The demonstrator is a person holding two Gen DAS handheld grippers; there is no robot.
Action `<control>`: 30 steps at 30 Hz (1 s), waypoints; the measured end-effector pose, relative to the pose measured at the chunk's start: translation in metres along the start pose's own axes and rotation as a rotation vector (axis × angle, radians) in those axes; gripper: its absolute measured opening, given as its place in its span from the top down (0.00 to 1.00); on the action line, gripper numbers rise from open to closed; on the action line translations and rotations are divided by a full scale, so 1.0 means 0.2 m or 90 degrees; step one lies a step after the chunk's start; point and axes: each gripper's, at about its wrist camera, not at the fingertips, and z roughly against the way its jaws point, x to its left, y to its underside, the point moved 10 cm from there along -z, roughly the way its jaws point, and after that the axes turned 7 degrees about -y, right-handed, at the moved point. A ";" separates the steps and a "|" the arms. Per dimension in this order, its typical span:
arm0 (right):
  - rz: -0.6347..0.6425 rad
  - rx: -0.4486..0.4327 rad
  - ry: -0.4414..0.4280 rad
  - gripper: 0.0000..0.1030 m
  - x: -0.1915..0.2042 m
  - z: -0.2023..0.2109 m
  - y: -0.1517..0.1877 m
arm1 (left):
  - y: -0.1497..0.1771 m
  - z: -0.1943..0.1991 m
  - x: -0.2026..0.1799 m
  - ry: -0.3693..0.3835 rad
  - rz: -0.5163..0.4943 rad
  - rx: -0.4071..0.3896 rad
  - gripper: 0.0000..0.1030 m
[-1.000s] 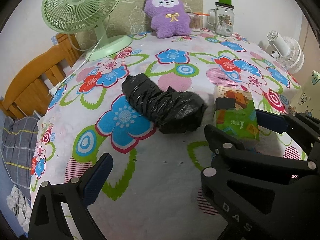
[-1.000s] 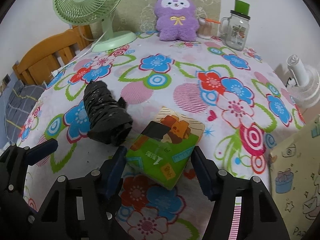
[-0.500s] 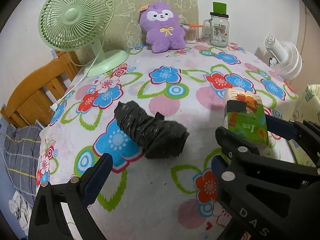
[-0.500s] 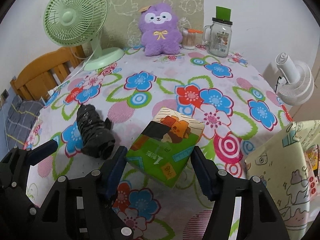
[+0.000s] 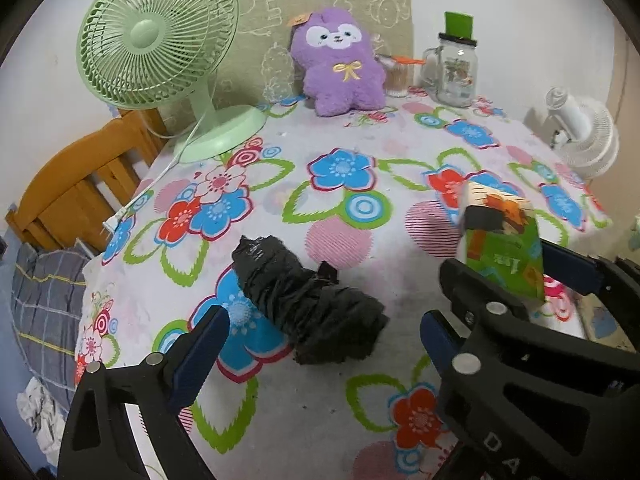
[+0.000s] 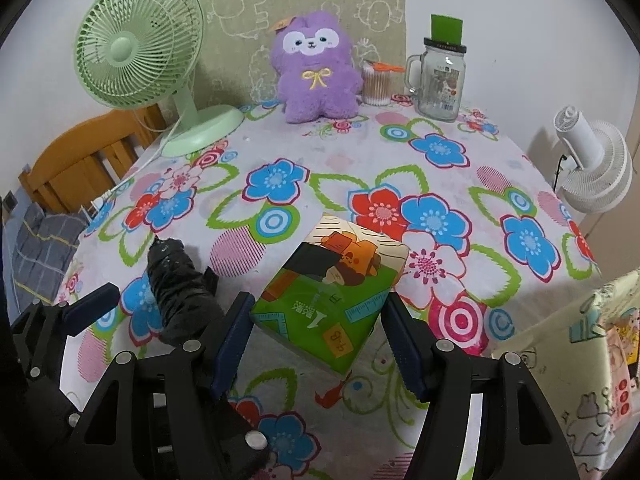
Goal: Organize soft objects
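Round table under a flowered plastic cloth (image 6: 440, 152). Crumpled black plastic bag roll (image 5: 308, 304) lies near its front edge, ahead of the left gripper (image 5: 320, 344), whose wide, empty jaws have just narrowed slightly. Right gripper (image 6: 316, 336) clamps the green soft tissue pack (image 6: 332, 292), lifted clear of the cloth. Risk: the squashy pack may slip from the pads.

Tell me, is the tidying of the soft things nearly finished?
Not yet. The purple plush already sits tidy at the back of the table. The right gripper holds the green tissue pack off the tablecloth. The black bag bundle lies loose there, and the open left gripper holds nothing.
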 end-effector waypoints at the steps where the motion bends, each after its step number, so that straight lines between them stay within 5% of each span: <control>1: -0.001 0.003 0.000 0.34 0.00 -0.01 0.01 | 0.00 -0.01 0.01 -0.006 0.000 0.002 0.10; 23: -0.004 0.033 0.003 0.34 -0.01 -0.13 0.06 | 0.07 -0.15 -0.03 0.023 -0.002 0.029 0.53; 30: -0.001 0.029 0.006 0.34 0.00 -0.10 0.08 | 0.08 -0.11 -0.04 0.042 -0.001 0.017 0.58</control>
